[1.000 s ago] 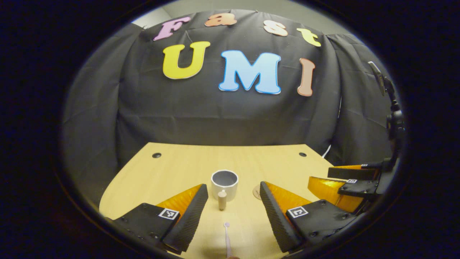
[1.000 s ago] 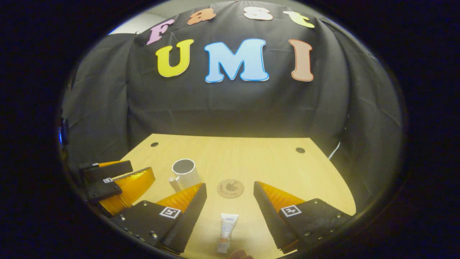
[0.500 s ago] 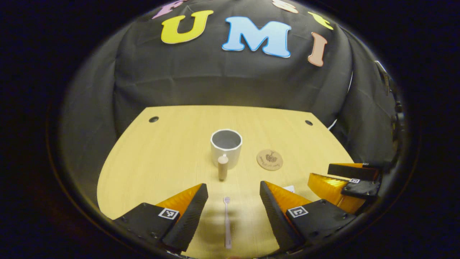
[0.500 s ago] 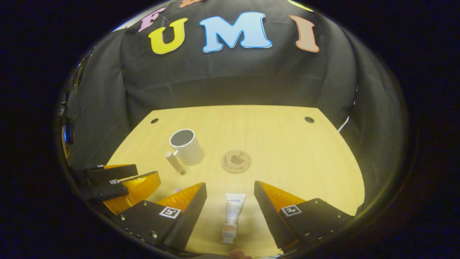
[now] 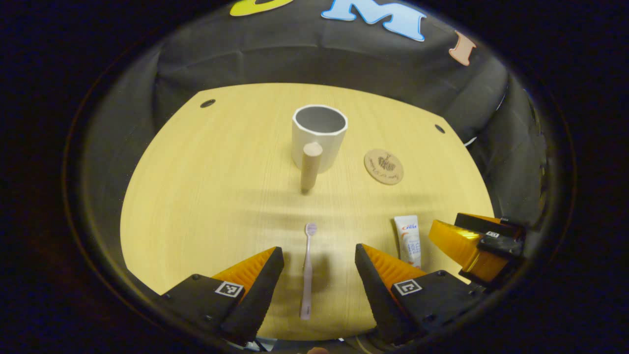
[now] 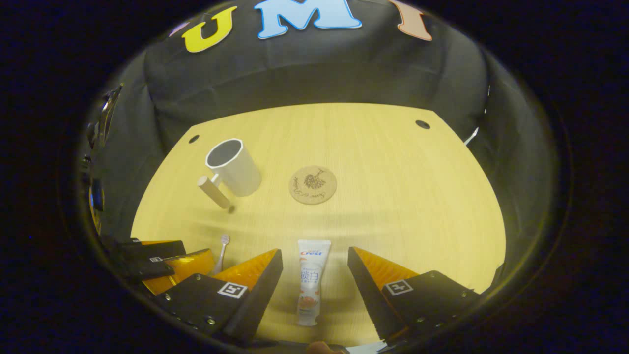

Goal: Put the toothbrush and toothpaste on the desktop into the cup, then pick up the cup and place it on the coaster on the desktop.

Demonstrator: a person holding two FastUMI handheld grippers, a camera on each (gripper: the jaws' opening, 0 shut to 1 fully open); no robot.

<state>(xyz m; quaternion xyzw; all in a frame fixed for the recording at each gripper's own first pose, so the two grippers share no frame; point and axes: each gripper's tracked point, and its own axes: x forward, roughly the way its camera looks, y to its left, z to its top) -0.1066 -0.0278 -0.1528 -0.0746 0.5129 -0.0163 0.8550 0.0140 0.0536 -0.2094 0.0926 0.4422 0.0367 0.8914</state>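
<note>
Lying near desktop [image 5: 196, 196] edge, toothbrush [image 5: 307, 270], toothpaste [image 6: 311, 280]

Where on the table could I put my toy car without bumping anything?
The widest bare patch of desktop is past the coaster, toward the far hole. Another lies beside the cup, out toward the near hole. It is crowded at the front edge: toothbrush between the left claw, toothpaste between the right claw.
</note>
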